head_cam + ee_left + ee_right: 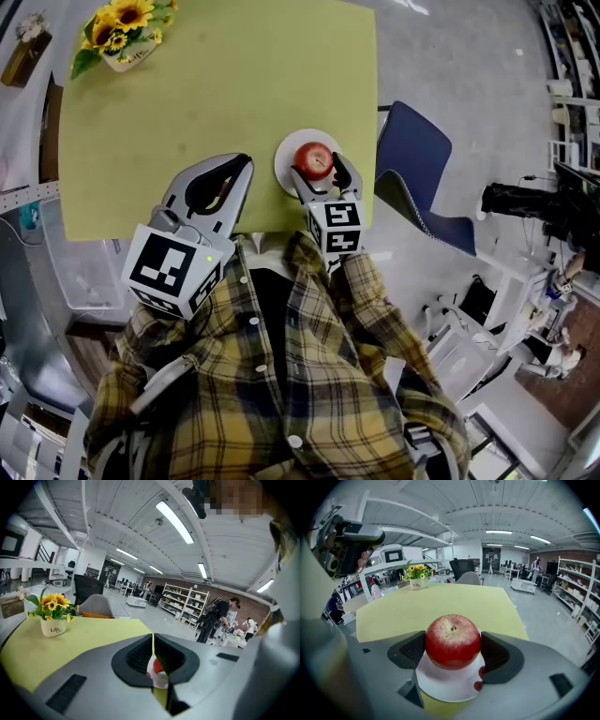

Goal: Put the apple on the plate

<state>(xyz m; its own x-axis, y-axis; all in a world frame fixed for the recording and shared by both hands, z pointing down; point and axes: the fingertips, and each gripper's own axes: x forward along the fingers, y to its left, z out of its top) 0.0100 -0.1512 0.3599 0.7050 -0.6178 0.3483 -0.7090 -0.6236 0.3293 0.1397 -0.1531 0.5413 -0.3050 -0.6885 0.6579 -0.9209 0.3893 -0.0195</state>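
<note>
A red apple (314,159) rests on a small white plate (286,173) at the near edge of the yellow-green table (216,84). My right gripper (319,167) has a pad pressed on each side of it, shut on the apple. In the right gripper view the apple (452,641) fills the gap between the black pads (412,649), with the plate (445,686) under it. My left gripper (244,164) hovers just left of the plate, jaws shut and empty. Through the left gripper (153,656) slit I glimpse the apple (158,666).
A pot of sunflowers (127,33) stands at the table's far left corner, next to a brown box (23,56) off the table. A blue chair (417,159) sits right of the table. People work at shelves (187,604) far off.
</note>
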